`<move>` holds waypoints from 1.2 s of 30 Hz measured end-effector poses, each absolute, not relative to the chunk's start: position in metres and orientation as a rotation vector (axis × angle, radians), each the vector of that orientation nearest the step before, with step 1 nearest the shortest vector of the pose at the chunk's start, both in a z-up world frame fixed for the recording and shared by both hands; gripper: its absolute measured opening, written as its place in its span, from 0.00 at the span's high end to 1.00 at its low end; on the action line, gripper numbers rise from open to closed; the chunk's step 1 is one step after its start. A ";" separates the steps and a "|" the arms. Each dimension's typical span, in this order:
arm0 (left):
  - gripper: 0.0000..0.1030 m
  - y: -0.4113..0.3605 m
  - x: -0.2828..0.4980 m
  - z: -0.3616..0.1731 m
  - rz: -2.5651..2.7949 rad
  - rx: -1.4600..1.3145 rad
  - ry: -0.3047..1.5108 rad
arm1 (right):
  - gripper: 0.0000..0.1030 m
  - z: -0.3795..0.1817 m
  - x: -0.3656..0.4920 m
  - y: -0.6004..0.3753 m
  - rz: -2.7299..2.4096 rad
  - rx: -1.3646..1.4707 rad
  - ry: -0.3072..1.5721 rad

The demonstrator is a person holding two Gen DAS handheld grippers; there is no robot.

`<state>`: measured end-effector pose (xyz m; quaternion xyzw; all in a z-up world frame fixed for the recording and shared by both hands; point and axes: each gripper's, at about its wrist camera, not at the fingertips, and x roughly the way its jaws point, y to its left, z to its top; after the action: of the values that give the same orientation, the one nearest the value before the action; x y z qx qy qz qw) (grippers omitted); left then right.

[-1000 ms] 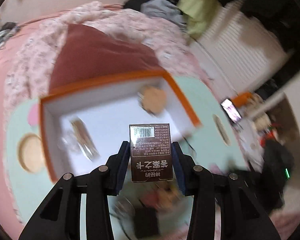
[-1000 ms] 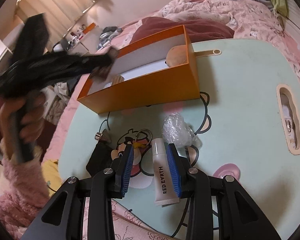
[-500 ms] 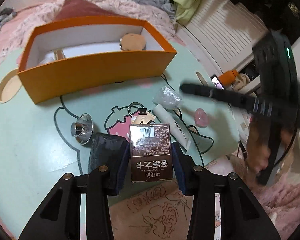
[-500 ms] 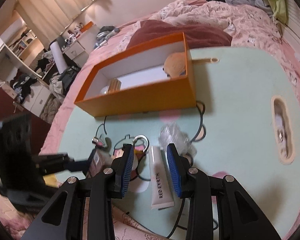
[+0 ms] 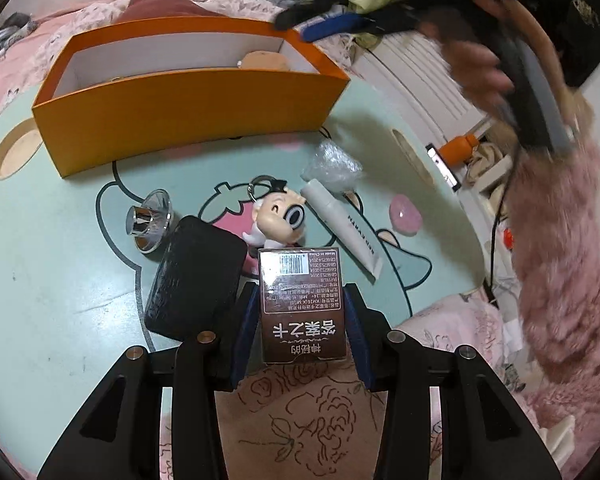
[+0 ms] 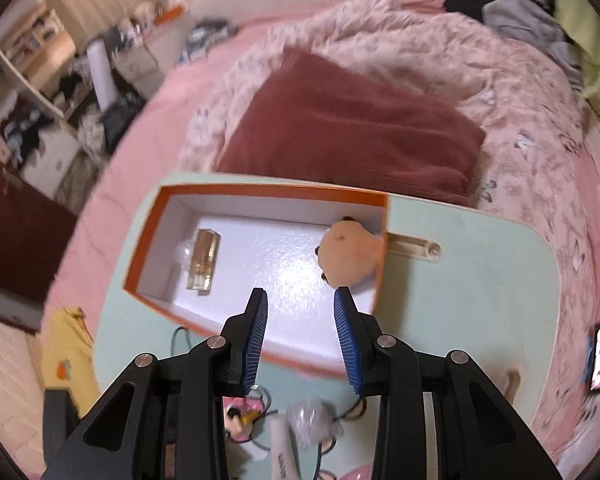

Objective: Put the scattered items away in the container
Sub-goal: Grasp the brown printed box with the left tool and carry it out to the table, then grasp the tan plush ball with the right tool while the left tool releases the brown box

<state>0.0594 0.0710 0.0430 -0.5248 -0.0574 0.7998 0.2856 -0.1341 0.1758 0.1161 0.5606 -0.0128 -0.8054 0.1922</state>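
Note:
My left gripper (image 5: 302,304) is shut on a brown carton (image 5: 302,300) with a barcode, held above the table's near edge. The orange box (image 5: 188,116) stands at the table's far side; a tan plush (image 5: 266,59) lies inside it. In the right wrist view my right gripper (image 6: 302,336) is open and empty above the orange box (image 6: 152,224), which holds the tan plush (image 6: 346,256) and a gold bottle (image 6: 204,260). On the table lie a white tube (image 5: 342,228), a doll keychain (image 5: 278,216), a black case (image 5: 196,280), a chrome funnel (image 5: 150,220) and a bubble-wrap wad (image 5: 332,164).
The mint table (image 5: 40,260) has cartoon prints and a round cutout (image 5: 12,152) at the left. The right gripper and a pink fuzzy sleeve (image 5: 556,248) reach over the right side. A dark red cushion (image 6: 348,132) and pink bedding lie behind the box.
My right gripper has risen from the white tube and moved over the orange box, still empty. My left gripper keeps the carton and has settled low at the table's near edge.

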 end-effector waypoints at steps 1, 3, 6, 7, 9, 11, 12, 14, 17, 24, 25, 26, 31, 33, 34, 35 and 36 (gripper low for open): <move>0.58 0.072 0.060 0.042 2.140 -1.410 -0.142 | 0.68 0.110 -0.141 0.168 -2.244 1.607 0.018; 0.58 0.073 0.059 0.036 2.125 -1.442 -0.134 | 0.68 0.100 -0.152 0.156 -2.249 1.644 0.119; 0.58 0.074 0.057 0.032 2.114 -1.457 -0.146 | 0.64 0.087 -0.165 0.140 -2.263 1.693 0.332; 0.58 0.073 0.055 0.032 2.120 -1.458 -0.154 | 0.62 0.083 -0.169 0.135 -2.267 1.710 0.408; 0.58 0.069 0.052 0.032 2.149 -1.451 -0.178 | 0.56 0.075 -0.175 0.128 -2.269 1.735 0.535; 0.52 0.066 0.050 0.031 2.155 -1.453 -0.204 | 0.52 0.068 -0.177 0.119 -2.244 1.752 0.652; 0.50 0.064 0.050 0.031 2.152 -1.447 -0.217 | 0.48 0.065 -0.179 0.116 -2.238 1.754 0.699; 0.46 0.060 0.051 0.033 2.153 -1.425 -0.242 | 0.42 0.055 -0.181 0.109 -2.214 1.765 0.781; 0.45 0.055 0.051 0.036 2.168 -1.403 -0.265 | 0.45 0.035 -0.183 0.106 -2.177 1.824 0.799; 0.45 0.044 0.048 0.043 2.188 -1.357 -0.340 | 0.64 0.047 -0.183 0.113 -2.212 1.803 0.625; 0.45 0.042 0.048 0.045 2.196 -1.344 -0.348 | 0.65 0.048 -0.183 0.114 -2.218 1.796 0.602; 0.45 0.040 0.048 0.048 2.208 -1.329 -0.357 | 0.65 0.053 -0.182 0.117 -2.213 1.792 0.544; 0.45 0.030 0.041 0.056 2.228 -1.278 -0.413 | 0.65 0.086 -0.158 0.118 -2.270 1.663 0.381; 0.45 0.023 0.039 0.061 2.247 -1.249 -0.445 | 0.65 0.108 -0.141 0.120 -2.267 1.590 0.310; 0.45 0.014 0.042 0.065 2.264 -1.233 -0.466 | 0.65 0.117 -0.133 0.121 -2.259 1.563 0.292; 0.45 0.008 0.042 0.068 2.285 -1.217 -0.489 | 0.65 0.127 -0.122 0.122 -2.247 1.529 0.282; 0.45 0.001 0.041 0.072 2.305 -1.201 -0.510 | 0.65 0.132 -0.114 0.123 -2.237 1.507 0.281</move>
<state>0.0415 0.0005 0.0723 -0.4397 -0.1868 0.8440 0.2440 -0.1139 0.1228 0.1323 0.5430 0.1012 -0.8059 0.2132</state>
